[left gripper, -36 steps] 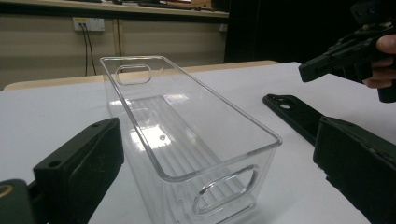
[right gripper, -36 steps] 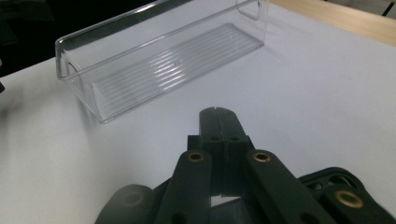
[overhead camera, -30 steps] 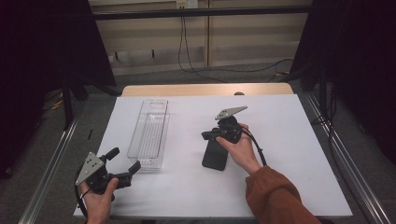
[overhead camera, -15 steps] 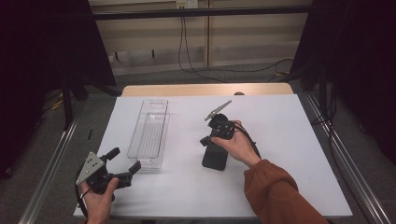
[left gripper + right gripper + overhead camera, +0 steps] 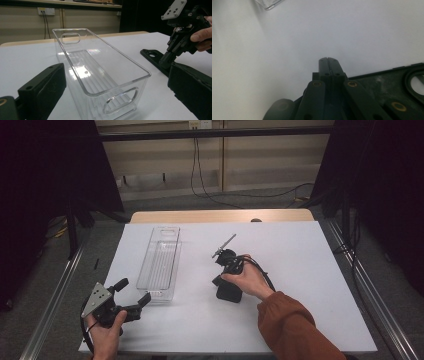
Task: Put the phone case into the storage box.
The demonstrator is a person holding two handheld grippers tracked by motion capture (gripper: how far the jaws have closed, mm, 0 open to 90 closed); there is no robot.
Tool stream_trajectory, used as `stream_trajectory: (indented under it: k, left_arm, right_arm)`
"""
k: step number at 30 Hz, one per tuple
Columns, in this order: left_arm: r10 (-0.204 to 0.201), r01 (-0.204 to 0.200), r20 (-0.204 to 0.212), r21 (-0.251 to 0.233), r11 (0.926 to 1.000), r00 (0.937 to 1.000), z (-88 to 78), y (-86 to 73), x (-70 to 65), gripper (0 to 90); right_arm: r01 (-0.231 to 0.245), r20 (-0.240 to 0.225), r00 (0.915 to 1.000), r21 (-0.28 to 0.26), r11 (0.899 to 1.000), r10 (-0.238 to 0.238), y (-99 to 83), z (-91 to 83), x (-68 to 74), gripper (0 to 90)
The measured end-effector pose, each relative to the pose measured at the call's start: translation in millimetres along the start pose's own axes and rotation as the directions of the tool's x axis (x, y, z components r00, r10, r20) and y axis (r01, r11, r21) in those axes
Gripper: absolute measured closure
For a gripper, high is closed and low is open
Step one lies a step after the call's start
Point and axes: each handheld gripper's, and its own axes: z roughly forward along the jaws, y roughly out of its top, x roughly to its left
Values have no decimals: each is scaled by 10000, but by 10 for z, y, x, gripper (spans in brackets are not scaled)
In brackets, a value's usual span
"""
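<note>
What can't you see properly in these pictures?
- High view: most of the flat black thing lies under the person's right hand.
- Right gripper view: the right gripper covers part of that black thing; its right side is cut off.
- Left gripper view: the clear bin loses its bottom at the frame edge.

The white table is evenly lit from above against dark surroundings, while glare is seen on the clear bin.

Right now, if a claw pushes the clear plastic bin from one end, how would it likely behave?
The clear bin looks thin-walled and empty, so probably light. It lies flat on the smooth white table, so it would likely slide rather than tip. Its glossy walls may be slippery to pinch.
</note>
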Motion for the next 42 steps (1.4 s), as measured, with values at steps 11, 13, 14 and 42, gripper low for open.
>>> stream_trajectory:
  k: [11, 13, 14, 42]
  left_arm:
    - [-13, 13, -11, 35, 10000, 10000, 1, -2, -1, 19]
    - [5, -5, -16, 16, 10000, 10000, -1, 0, -1, 19]
    - [2, -2, -9, 17, 10000, 10000, -2, -1, -1, 19]
    - [-50, 50, 68, 50, 10000, 10000, 3, -4, -6, 21]
  right_arm:
    - [30, -69, 10000, -7, 10000, -30, -88, 106, 15, 900]
    - [81, -9, 10000, 82, 9999, -81, -91, 120, 27, 900]
    - [116, 86, 9999, 259, 9996, -118, -95, 137, 34, 900]
    - [-43, 264, 9996, -432, 9991, 54, -378, 30, 26, 900]
